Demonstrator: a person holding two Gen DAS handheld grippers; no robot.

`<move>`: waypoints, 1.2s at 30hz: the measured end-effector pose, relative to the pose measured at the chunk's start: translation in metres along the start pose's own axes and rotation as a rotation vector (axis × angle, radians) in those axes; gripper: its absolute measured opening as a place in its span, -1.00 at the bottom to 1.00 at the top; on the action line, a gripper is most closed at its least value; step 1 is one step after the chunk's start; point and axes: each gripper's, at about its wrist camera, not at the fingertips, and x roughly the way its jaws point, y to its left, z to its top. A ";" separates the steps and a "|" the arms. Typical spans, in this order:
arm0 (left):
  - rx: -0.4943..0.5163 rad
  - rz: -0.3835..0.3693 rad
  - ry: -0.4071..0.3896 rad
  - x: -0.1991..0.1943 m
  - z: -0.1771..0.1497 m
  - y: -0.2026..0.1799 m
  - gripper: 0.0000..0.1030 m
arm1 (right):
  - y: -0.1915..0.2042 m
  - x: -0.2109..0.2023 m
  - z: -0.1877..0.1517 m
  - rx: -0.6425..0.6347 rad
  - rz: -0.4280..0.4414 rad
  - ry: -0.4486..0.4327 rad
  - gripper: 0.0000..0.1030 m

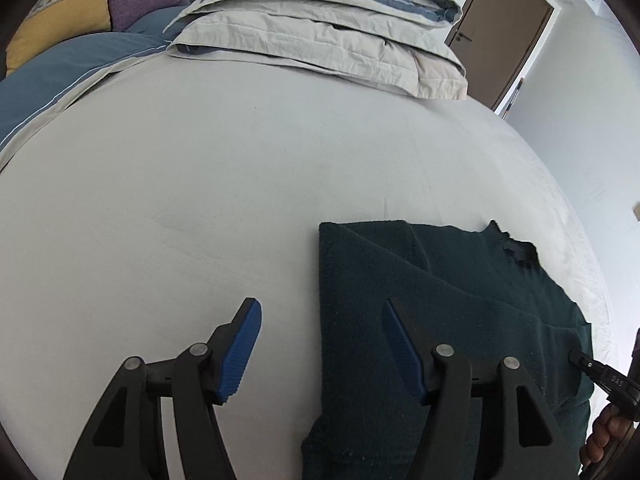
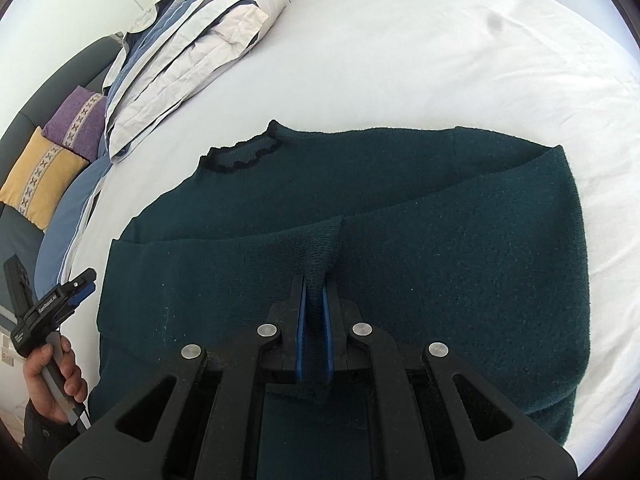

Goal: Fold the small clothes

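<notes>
A dark green knitted sweater point(image 2: 420, 248) lies flat on the white bed sheet point(image 2: 440, 60), its black-trimmed collar point(image 2: 244, 156) toward the pillows and a fold laid across its body. My right gripper point(image 2: 315, 282) is shut on a pinched-up ridge of the folded edge, lifting the knit slightly. My left gripper point(image 1: 321, 304) hovers open over the sweater's point(image 1: 460, 280) left side edge, one finger above the sheet and one above the knit, nothing pressed between them. Each gripper shows in the other's view: the left gripper point(image 2: 82, 284) in a hand, the right gripper point(image 1: 600, 372) at the sweater's far side.
A stack of folded grey and blue bedding point(image 1: 320, 32) lies at the head of the bed. Yellow point(image 2: 40, 176) and purple point(image 2: 76, 116) cushions lean beyond it. A brown door point(image 1: 508, 28) stands past the bed. Bare sheet point(image 1: 180, 180) stretches left of the sweater.
</notes>
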 end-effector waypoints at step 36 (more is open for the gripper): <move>0.212 0.169 -0.044 0.010 -0.034 -0.031 -0.66 | 0.032 0.008 -0.036 -0.089 -0.093 -0.051 -0.81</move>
